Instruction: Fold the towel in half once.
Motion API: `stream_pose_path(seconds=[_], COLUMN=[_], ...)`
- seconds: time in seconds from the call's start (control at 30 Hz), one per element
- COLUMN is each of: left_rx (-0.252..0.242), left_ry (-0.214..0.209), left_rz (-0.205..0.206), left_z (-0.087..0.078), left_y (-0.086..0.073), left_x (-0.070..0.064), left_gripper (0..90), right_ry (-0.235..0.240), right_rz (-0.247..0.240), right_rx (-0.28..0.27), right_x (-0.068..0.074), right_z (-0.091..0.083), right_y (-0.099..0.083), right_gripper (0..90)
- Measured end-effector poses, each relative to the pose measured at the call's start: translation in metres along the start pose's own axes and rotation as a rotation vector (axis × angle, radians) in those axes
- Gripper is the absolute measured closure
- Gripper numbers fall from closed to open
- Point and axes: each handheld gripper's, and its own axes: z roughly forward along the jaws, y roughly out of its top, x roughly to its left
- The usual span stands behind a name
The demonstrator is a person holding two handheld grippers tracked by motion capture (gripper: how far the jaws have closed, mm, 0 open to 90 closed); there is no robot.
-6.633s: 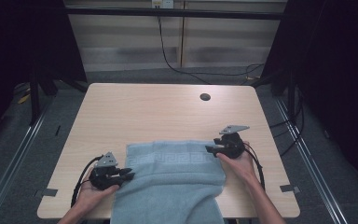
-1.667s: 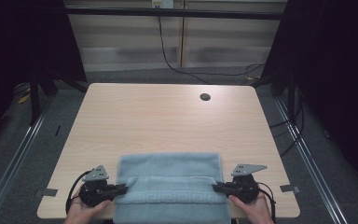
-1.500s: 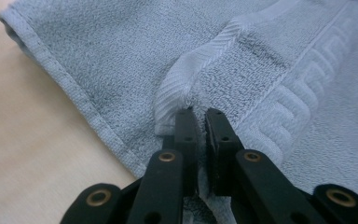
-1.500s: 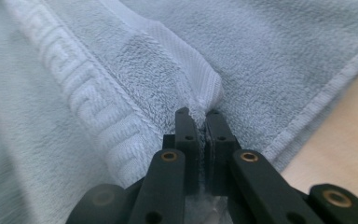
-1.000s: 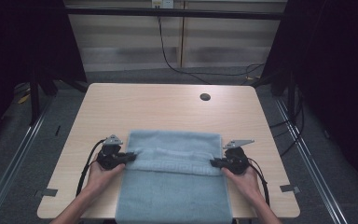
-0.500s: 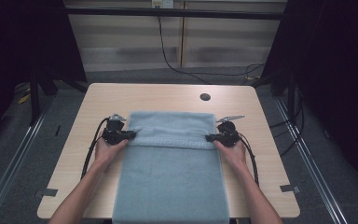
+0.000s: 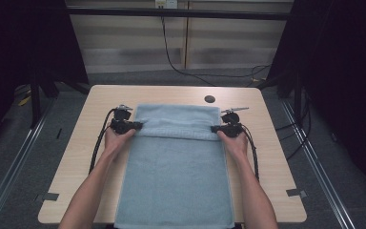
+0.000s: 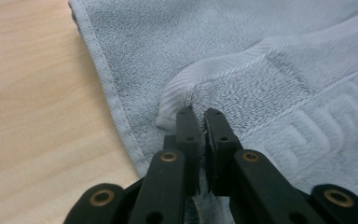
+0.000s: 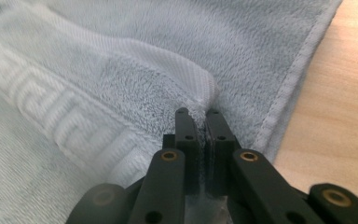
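Between my two sets of fingers a pale blue towel (image 7: 176, 162) is lying flat on the desk (image 7: 276, 157), its near end hanging over the edge closest to me. At my left fingers (image 8: 199, 122) I am pinching the left corner of a folded-over band of the towel, clamped tight with cloth squeezed between them. At my right fingers (image 9: 198, 122) I am doing the same with the right corner of that fold, also clenched on the fabric. Just beyond both sets of fingers, the far strip of towel is lying under the raised fold, and a woven key-pattern border is running along the folded band. Outward of each grip, the towel's hemmed side edge is meeting bare wood. Far past my right fingers a small dark round thing (image 7: 209, 99) is sitting on the desk, well apart from the towel.
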Motion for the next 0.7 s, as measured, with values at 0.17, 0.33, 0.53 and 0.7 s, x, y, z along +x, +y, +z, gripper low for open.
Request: stream_pose_path(seconds=[0.17, 0.33, 0.53, 0.7], left_rx=[-0.08, -0.195, -0.298, -0.34], left_ry=[-0.027, -0.061, -0.11, -0.146], left_rz=[0.032, 0.064, 0.059, 0.104], left_z=[-0.034, -0.082, -0.127, -0.158], left_y=[0.01, 0.029, 0.043, 0.048], left_x=[-0.007, -0.016, -0.02, -0.031], left_gripper=[85.7, 85.7, 85.7, 85.7], right_ry=[0.071, 0.113, 0.127, 0.131], right_rz=[0.02, -0.022, -0.091, -0.152], right_rx=[-0.118, -0.231, -0.332, -0.363], right_x=[-0.003, 0.013, 0.038, 0.052], right_z=[-0.023, -0.061, -0.11, -0.139], right_y=[0.013, 0.037, 0.063, 0.07], right_gripper=[86.4, 86.4, 86.1, 86.2])
